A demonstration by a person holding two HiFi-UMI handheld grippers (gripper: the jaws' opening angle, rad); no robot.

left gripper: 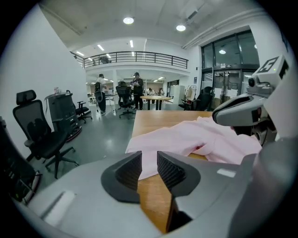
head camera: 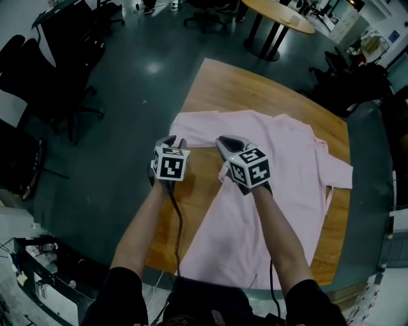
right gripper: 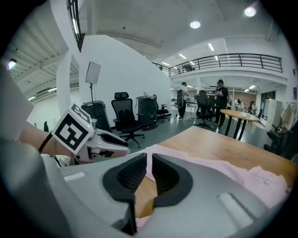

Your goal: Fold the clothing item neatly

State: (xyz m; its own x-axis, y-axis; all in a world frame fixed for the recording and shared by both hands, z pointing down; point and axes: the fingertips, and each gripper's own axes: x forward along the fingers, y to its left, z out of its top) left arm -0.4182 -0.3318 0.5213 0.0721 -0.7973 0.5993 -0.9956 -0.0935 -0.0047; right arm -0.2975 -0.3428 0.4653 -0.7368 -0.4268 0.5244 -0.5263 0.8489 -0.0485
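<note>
Pinching an edge of pale pink fabric shirt (head camera: 280, 172) on wooden worktop (head camera: 223, 83) with right tongs (head camera: 223, 143), left tongs (head camera: 175, 141) released just beside it.

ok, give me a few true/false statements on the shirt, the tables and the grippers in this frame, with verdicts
1. The pink shirt lies on a wooden table. True.
2. The left gripper is clamped on the shirt's hem. False: its jaws stand apart with nothing pressed between them.
3. The shirt is already folded into a compact square. False: it lies mostly spread open, with one short sleeve flat out to the side.
4. A round table stands on the floor beyond the wooden table. True.
5. The right gripper is over the shirt. True.
</note>
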